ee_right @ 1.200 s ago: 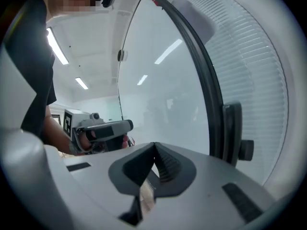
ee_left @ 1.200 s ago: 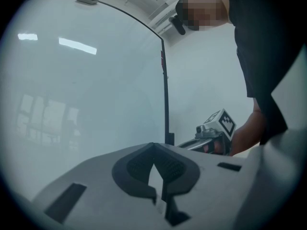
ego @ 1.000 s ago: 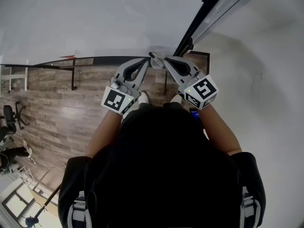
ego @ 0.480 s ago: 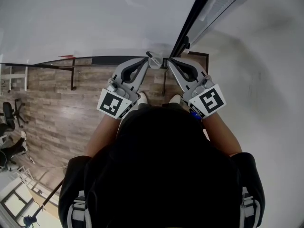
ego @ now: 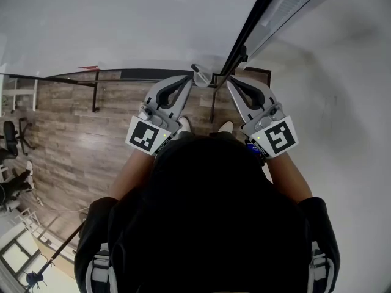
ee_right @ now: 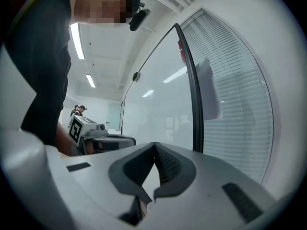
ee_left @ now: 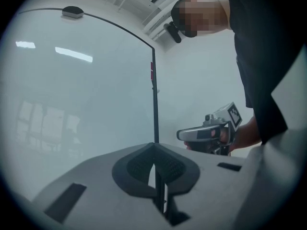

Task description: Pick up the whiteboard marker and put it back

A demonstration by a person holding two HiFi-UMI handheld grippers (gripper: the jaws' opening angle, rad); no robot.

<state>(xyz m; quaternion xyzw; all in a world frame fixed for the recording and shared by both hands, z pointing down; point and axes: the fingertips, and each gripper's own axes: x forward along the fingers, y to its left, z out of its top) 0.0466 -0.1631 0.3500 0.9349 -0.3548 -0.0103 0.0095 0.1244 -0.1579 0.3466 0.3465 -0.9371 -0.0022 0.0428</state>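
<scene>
I see no whiteboard marker clearly in any view. In the head view my left gripper (ego: 193, 78) and right gripper (ego: 228, 82) are held level side by side, tips close to the black ledge (ego: 122, 75) under the whiteboard (ego: 122, 23). A small grey-white piece (ego: 199, 75) shows at the left tip; I cannot tell what it is. A small red item (ego: 88, 68) lies on the ledge far to the left. In the left gripper view the left gripper (ee_left: 154, 145) has its jaws shut. In the right gripper view the right gripper (ee_right: 154, 145) is shut with nothing between its jaws.
The whiteboard's black frame edge (ego: 244, 38) runs up just beyond the right tip, with a white wall (ego: 330, 72) to its right. Window blinds (ee_right: 240, 104) stand past the frame. A wood floor (ego: 79, 139) lies below, with chairs (ego: 9, 145) at the far left.
Both grippers have risen a little. The right gripper has rolled and shifted to the right, so its tip now stands apart from the left tip.
</scene>
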